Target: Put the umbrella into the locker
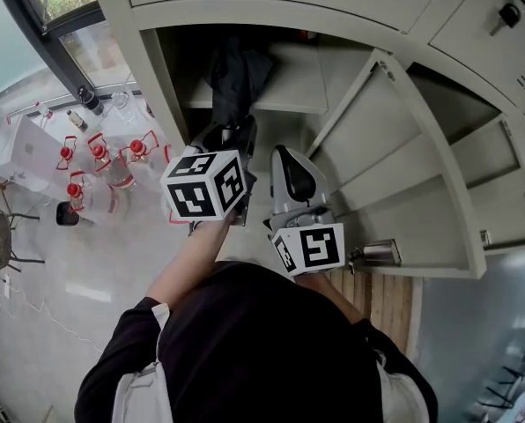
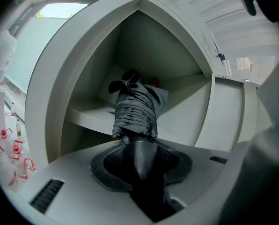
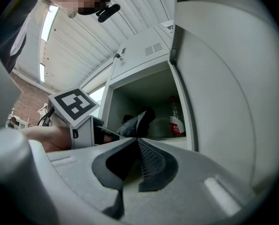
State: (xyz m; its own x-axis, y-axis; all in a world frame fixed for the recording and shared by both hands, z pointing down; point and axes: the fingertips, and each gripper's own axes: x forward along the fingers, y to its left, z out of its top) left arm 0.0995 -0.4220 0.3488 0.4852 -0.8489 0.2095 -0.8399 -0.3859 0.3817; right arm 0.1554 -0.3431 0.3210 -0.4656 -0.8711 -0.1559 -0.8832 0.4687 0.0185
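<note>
A dark folded umbrella (image 1: pixel 233 76) lies with its canopy (image 2: pixel 135 108) on the shelf (image 2: pixel 90 116) inside the open locker (image 1: pixel 157 55). Its tapered black handle runs back between the jaws of my left gripper (image 2: pixel 140 149), which is shut on it. In the head view the left gripper (image 1: pixel 230 139) points into the locker mouth, with its marker cube just behind it. My right gripper (image 1: pixel 294 170) hangs beside it to the right, outside the locker. In the right gripper view, the right gripper (image 3: pixel 137 142) has its tips together and nothing between them.
The locker door (image 1: pixel 403 148) stands open to the right, close to the right gripper. A bottle with a red label (image 3: pixel 176 121) stands at the back of the shelf. Several red-capped bottles (image 1: pixel 95 161) sit on the floor at left. A metal cup (image 1: pixel 381 252) is at lower right.
</note>
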